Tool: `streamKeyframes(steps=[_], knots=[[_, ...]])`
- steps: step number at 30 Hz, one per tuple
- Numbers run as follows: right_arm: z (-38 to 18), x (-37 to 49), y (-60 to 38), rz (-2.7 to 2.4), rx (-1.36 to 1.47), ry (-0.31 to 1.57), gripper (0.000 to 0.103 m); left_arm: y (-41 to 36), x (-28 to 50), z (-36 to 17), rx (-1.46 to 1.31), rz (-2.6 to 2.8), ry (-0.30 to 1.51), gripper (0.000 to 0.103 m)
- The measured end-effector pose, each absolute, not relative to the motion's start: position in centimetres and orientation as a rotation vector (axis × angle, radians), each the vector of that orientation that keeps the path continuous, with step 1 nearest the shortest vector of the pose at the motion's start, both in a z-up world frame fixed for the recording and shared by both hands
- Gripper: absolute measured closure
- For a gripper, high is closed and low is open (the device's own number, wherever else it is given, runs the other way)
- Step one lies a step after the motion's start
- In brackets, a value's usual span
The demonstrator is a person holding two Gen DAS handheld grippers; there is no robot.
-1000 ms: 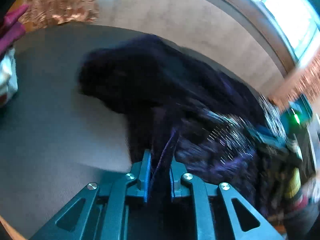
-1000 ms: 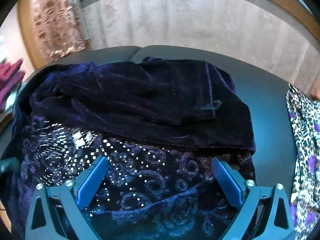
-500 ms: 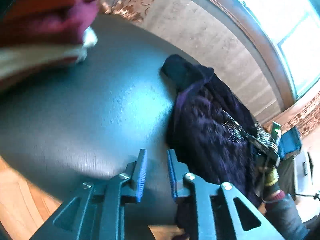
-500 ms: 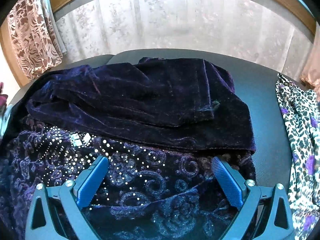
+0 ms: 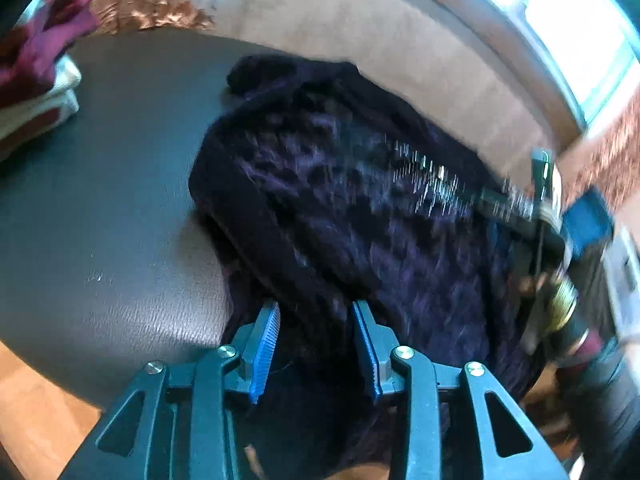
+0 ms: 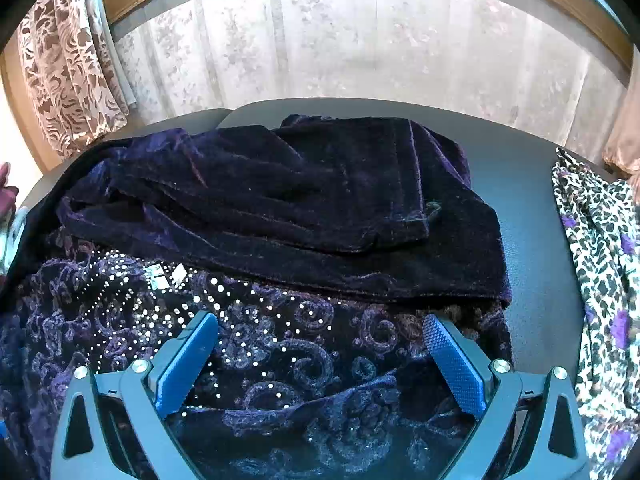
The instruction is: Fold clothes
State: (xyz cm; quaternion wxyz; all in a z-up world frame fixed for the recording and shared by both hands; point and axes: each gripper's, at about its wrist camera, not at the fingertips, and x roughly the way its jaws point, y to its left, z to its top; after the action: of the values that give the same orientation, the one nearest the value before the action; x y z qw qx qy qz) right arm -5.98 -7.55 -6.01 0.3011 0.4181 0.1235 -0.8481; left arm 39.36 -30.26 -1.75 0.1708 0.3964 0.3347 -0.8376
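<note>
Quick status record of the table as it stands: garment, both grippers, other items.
garment: dark purple velvet dress, folded over itself, beaded embroidered panel nearest the right camera
surface: dark table
left gripper: fingers closing over the dress's near edge, fabric between them, not pinched
right gripper: fingers wide apart above the beaded panel, holding nothing
other items: leopard-print cloth at right; maroon and white stack at far left

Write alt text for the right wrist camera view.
A dark purple velvet garment with beaded swirl embroidery lies folded on a grey table, under the open blue-padded right gripper. A leopard-print cloth lies at the right edge.
</note>
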Motion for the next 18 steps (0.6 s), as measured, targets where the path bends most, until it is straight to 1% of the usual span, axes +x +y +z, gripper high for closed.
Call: streamKeyframes(steps=[1, 2, 4, 6, 8, 9, 10, 13, 14, 16, 17, 18], knots=[[-6.0, -6.0, -7.6, -2.249, 1.11, 0.328, 0.0, -30.8, 39.7, -1.7, 1.119, -2.369, 0.989, 0.094], [-6.0, -6.0, -7.6, -2.248, 1.111, 0.327, 0.0, -31.3, 40.0, -1.7, 1.112, -2.358, 1.028, 0.098], [-6.0, -6.1, -7.6, -2.245, 1.114, 0.325, 0.0, -33.1, 42.4, -0.6, 1.035, -2.344, 1.152, 0.098], [-6.0, -6.1, -7.5, -2.243, 1.115, 0.321, 0.0, -34.2, 45.2, 0.9, 0.966, -2.349, 1.195, 0.099], [-6.0, -6.2, -7.5, -2.24, 1.118, 0.318, 0.0, -35.0, 48.2, 2.8, 0.91, -2.359, 1.21, 0.099], [-6.0, -6.3, -7.5, -2.236, 1.119, 0.319, 0.0, -35.3, 49.0, 3.3, 0.908, -2.347, 1.168, 0.099], [-6.1, -6.3, -7.5, -2.231, 1.119, 0.321, 0.0, -35.4, 49.3, 3.4, 0.924, -2.323, 1.095, 0.103], [-6.1, -6.2, -7.7, -2.222, 1.122, 0.337, 0.0, -36.4, 49.9, 2.7, 1.008, -2.183, 0.889, 0.103], [-6.1, -6.2, -7.8, -2.223, 1.123, 0.349, 0.0, -37.0, 50.1, 1.9, 1.029, -2.129, 0.908, 0.103], [-6.1, -6.1, -7.9, -2.228, 1.13, 0.369, 0.0, -37.6, 50.1, 1.4, 0.99, -2.131, 1.003, 0.103], [-6.1, -5.8, -7.9, -2.226, 1.134, 0.372, 0.0, -37.2, 49.4, 1.9, 0.965, -2.182, 0.987, 0.098], [-6.0, -5.5, -7.8, -2.221, 1.137, 0.377, 0.0, -36.6, 48.2, 2.6, 0.957, -2.234, 0.932, 0.09]])
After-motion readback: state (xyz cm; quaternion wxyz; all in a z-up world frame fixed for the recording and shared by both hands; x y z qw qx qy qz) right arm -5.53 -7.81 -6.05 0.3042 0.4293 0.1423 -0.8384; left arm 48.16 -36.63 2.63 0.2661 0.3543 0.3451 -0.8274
